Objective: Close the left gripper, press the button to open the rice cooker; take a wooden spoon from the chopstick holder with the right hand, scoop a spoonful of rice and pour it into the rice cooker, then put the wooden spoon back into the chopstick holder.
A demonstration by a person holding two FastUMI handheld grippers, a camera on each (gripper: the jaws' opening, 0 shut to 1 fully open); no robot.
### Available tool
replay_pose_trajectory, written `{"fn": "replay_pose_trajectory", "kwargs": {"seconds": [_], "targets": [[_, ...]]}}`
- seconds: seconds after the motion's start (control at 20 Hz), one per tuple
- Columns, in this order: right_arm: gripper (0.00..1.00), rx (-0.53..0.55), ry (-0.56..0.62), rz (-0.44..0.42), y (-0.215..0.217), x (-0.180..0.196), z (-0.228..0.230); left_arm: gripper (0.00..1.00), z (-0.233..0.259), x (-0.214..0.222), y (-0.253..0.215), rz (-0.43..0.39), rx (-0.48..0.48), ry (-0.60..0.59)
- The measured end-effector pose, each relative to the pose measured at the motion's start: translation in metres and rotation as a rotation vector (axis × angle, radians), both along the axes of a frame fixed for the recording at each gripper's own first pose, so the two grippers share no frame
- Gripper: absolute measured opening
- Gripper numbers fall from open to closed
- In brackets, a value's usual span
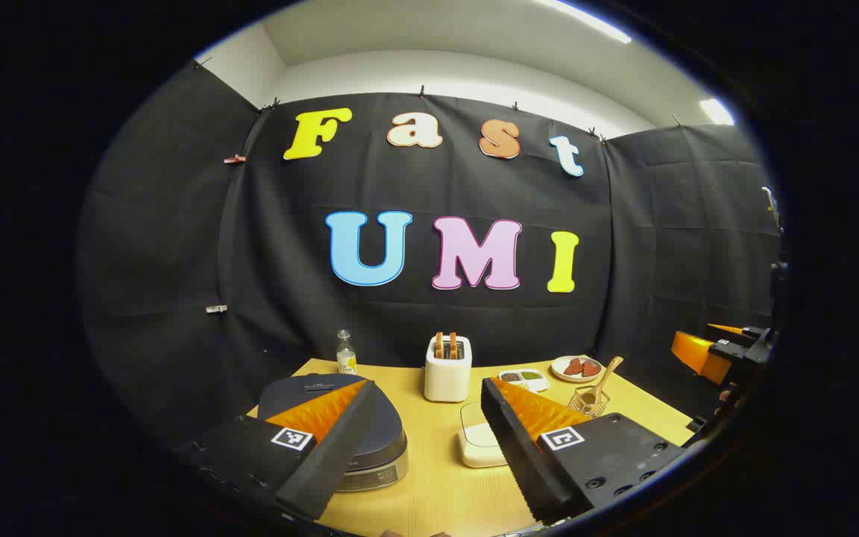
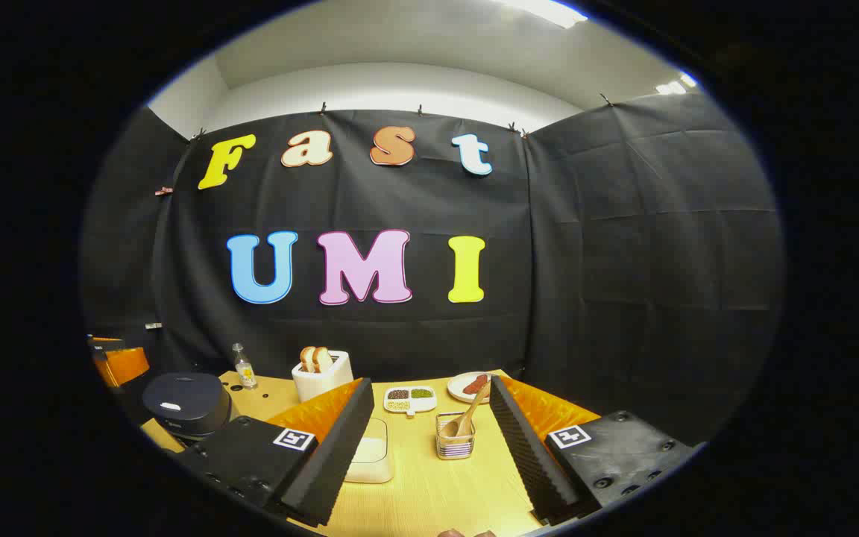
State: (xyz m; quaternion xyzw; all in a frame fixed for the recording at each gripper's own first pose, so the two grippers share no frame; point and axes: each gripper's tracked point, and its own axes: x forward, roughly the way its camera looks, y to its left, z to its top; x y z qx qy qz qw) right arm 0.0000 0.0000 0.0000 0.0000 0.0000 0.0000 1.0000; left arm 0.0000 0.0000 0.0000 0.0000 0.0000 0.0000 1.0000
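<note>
The dark rice cooker (image 1: 370,436) with its lid down sits at the table's left, partly behind my left gripper's (image 1: 429,406) near finger; the right gripper view has the rice cooker (image 2: 185,403) at far left. My left gripper is open above the table. A wooden spoon (image 2: 469,415) leans in the clear chopstick holder (image 2: 455,440), between the wide-apart fingers of my open right gripper (image 2: 433,410). From the left, the chopstick holder (image 1: 588,403) with the spoon (image 1: 607,377) stands right of the gripper. A white lidded rice container (image 1: 480,441) (image 2: 370,455) rests mid-table.
A white toaster (image 1: 448,369) (image 2: 321,377) with bread stands at the back, a small bottle (image 1: 345,352) to its left. A divided dish (image 2: 410,397) and a plate of reddish food (image 1: 577,368) lie at the back right. The other gripper (image 1: 716,350) hangs at the right edge.
</note>
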Motion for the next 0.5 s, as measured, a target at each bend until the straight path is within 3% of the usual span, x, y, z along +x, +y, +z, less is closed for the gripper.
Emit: {"fn": "replay_pose_trajectory", "kwargs": {"seconds": [0.5], "targets": [[0.98,-0.011,0.009,0.014,0.015,-0.004,0.002,0.95,-0.01,0.003,0.009,0.001,-0.006,0.032]]}}
